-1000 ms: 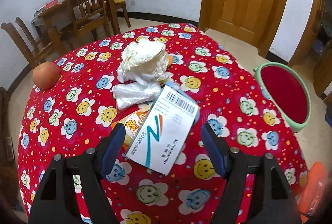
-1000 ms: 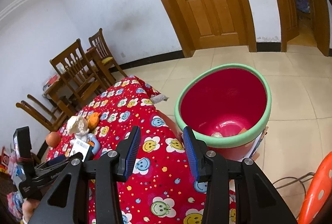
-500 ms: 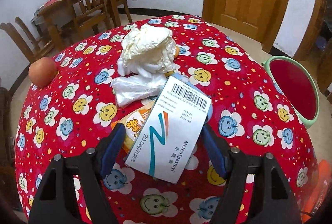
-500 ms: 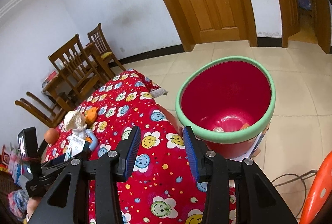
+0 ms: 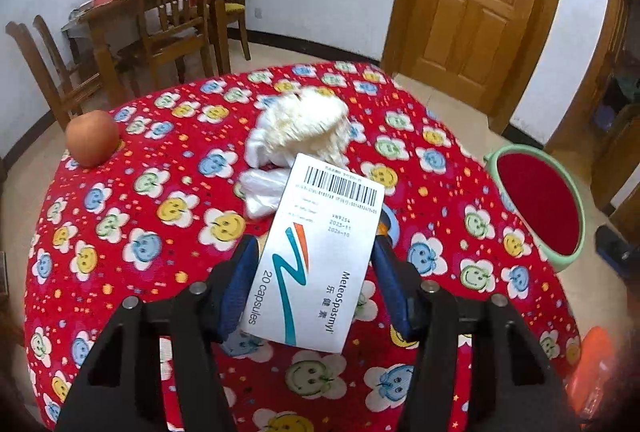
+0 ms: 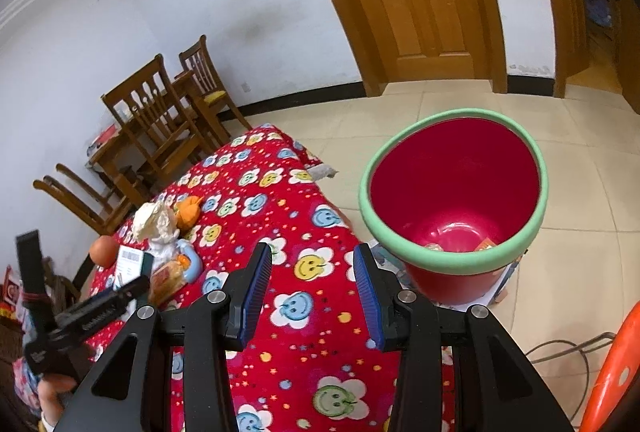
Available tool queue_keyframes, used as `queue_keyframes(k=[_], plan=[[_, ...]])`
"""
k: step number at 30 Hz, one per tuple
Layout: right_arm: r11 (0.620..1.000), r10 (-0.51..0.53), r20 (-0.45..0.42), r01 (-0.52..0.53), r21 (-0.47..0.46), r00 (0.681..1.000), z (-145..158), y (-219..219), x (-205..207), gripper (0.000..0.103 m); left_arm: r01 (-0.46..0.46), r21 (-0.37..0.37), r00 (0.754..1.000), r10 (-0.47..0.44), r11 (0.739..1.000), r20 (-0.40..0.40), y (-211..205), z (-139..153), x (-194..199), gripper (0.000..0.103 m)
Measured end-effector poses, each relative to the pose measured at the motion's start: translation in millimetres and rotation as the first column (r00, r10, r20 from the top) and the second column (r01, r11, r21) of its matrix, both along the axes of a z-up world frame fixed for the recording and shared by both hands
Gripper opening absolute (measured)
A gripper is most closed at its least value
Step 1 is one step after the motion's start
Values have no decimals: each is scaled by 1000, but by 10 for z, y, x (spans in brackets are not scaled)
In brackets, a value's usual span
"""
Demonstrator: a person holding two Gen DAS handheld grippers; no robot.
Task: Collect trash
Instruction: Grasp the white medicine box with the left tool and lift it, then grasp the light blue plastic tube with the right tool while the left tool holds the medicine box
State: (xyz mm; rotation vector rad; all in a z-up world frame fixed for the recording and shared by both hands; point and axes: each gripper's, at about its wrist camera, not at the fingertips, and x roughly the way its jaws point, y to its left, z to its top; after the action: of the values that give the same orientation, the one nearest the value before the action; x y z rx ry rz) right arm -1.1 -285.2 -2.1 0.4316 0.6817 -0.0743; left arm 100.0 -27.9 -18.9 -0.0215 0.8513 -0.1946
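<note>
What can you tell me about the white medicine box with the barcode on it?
The medicine box is a flat white cardboard carton, printed with a barcode at its far end, a teal and orange zigzag logo, "20 capsules" and "MeteoSpasmyl". It sits lengthwise between the blue fingers of the left gripper, which have just been closing on its long sides and now appear to grip it. It is tilted, barcode end away, over the red smiley tablecloth, hiding part of the pile of trash beyond.

Both wrist views look steeply down, close over the red smiley-patterned table [image 5: 440,171]; both share the green-rimmed red bin [image 6: 452,264].
</note>
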Motion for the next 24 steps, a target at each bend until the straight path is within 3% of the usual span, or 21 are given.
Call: queue_keyframes(k=[6,15,24], plan=[[998,55,-10,-55,-10,998,-6,220,122,43,-70,-26,997,71,997,11,287,92,-12,58],[987,158,-36,-159,-30,987,-42,653,347,43,-183,-62,983,182,981,-18,727,-18,1,58],[964,257,-103,-263,-47,961,-214,1099,739,43,-227,-73,974,225,971,-35,945,-127,38,58]])
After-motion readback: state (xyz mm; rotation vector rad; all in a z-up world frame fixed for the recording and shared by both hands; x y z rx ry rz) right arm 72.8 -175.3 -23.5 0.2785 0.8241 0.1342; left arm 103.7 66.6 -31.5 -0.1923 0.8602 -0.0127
